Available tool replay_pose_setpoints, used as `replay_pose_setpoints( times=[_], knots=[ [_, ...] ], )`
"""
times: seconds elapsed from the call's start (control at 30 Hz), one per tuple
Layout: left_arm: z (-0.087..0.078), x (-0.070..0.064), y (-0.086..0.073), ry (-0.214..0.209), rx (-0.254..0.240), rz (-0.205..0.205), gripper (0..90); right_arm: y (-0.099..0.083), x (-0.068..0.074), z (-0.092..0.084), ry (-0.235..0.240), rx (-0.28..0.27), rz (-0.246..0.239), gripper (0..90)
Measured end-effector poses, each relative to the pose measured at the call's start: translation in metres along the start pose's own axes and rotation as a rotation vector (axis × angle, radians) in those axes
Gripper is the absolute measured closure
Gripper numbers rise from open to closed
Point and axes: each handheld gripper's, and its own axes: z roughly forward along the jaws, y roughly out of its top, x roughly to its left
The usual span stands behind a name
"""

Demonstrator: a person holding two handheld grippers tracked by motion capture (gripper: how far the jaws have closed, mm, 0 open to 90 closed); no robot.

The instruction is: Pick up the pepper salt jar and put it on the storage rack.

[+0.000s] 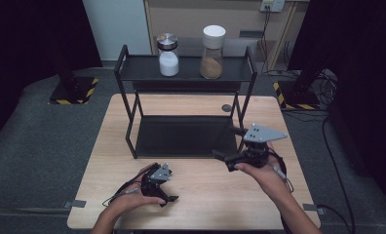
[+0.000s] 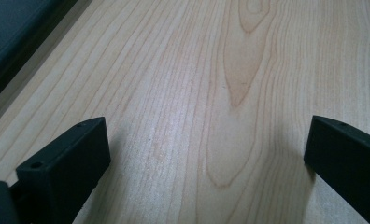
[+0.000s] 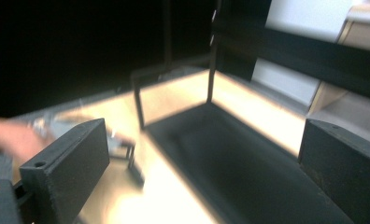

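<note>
A black two-shelf rack [image 1: 132,68] stands at the back of the wooden table [image 1: 205,195]. Its top shelf carries a jar of white powder with a metal lid [image 1: 168,56] and a jar of brown powder with a white lid [image 1: 212,53]. My left gripper [image 1: 167,200] rests low over the table's front left, open, with bare wood between its jaws [image 2: 206,154]. My right gripper [image 1: 222,161] hangs open and empty by the rack's right front leg, pointing left. Its own view looks across the rack's lower shelf [image 3: 230,158], with the jaws [image 3: 204,154] wide apart.
A small dark round object [image 1: 226,107] lies on the table behind the rack's right side. Stands with yellow-black striped bases [image 1: 74,90] [image 1: 298,95] sit on the grey floor on both sides, and cables [image 1: 327,146] run along the right. The left hand [image 3: 10,137] appears blurred.
</note>
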Motion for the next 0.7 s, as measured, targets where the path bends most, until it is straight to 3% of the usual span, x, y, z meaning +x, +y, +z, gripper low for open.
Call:
replay_pose_setpoints(
  times=[0.17,0.27,0.5,0.6,0.7],
  knots=[
    [0.000,0.000,0.000,0.001,0.000,-0.001,0.0,-0.039,0.002,0.007,0.024,0.098,0.031,3.5],
    [0.000,0.000,0.000,0.002,-0.001,-0.002,0.0,-0.058,-0.001,0.008,0.030,0.130,0.066,3.6],
    [0.000,-0.001,0.000,0.005,0.001,-0.004,0.0,-0.084,-0.002,0.007,0.025,0.188,0.070,3.8],
    [0.000,-0.002,0.000,0.007,0.000,-0.006,0.0,-0.092,-0.002,0.008,0.032,0.247,0.045,3.9],
    [0.000,-0.002,0.000,0.007,0.000,-0.006,0.0,-0.101,-0.004,0.012,0.029,0.298,0.050,4.1]
  ],
)
